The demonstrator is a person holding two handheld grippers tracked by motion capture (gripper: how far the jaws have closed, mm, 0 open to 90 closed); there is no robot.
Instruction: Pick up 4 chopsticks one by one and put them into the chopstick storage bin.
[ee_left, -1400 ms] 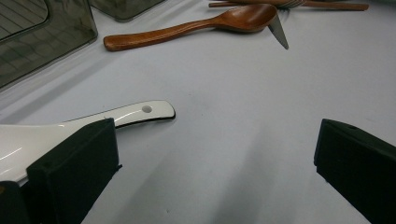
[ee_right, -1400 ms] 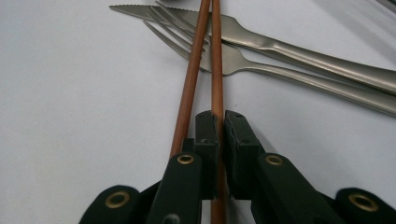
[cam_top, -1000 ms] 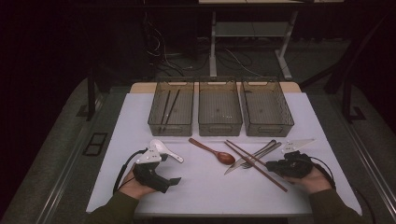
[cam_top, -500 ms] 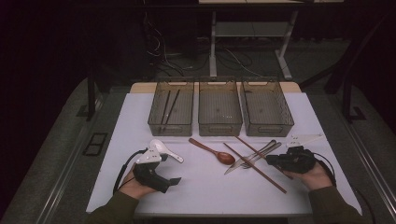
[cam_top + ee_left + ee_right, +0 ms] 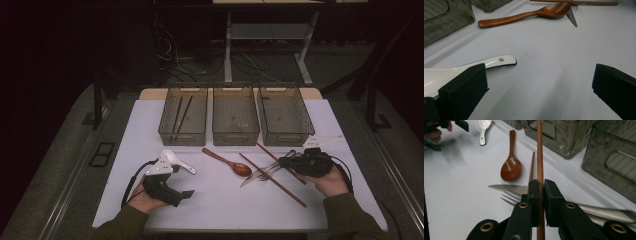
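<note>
My right gripper [image 5: 283,161] [image 5: 540,185] is shut on a brown chopstick [image 5: 260,148] [image 5: 539,152] near its end. The stick's far tip points toward the middle bin [image 5: 235,134]. A second chopstick [image 5: 280,185] [image 5: 532,167] lies on the white table [image 5: 220,205], crossing a knife [image 5: 252,177] [image 5: 506,188] and a fork [image 5: 272,167] [image 5: 507,198]. A wooden spoon [image 5: 227,161] [image 5: 524,15] [image 5: 510,167] rests mid-table. My left gripper [image 5: 188,193] [image 5: 539,87] is open and low over the table, right beside a white ceramic spoon [image 5: 177,161] [image 5: 496,61].
Three clear grey bins stand in a row at the back: the left bin [image 5: 183,134] with two dark chopsticks [image 5: 180,112] inside, the middle one, and the right bin [image 5: 287,134]. A hand holds each gripper at the table's near edge.
My right gripper moved left over the knife and fork and shut on a chopstick, whose far end now angles toward the middle bin. The left gripper has stayed put.
</note>
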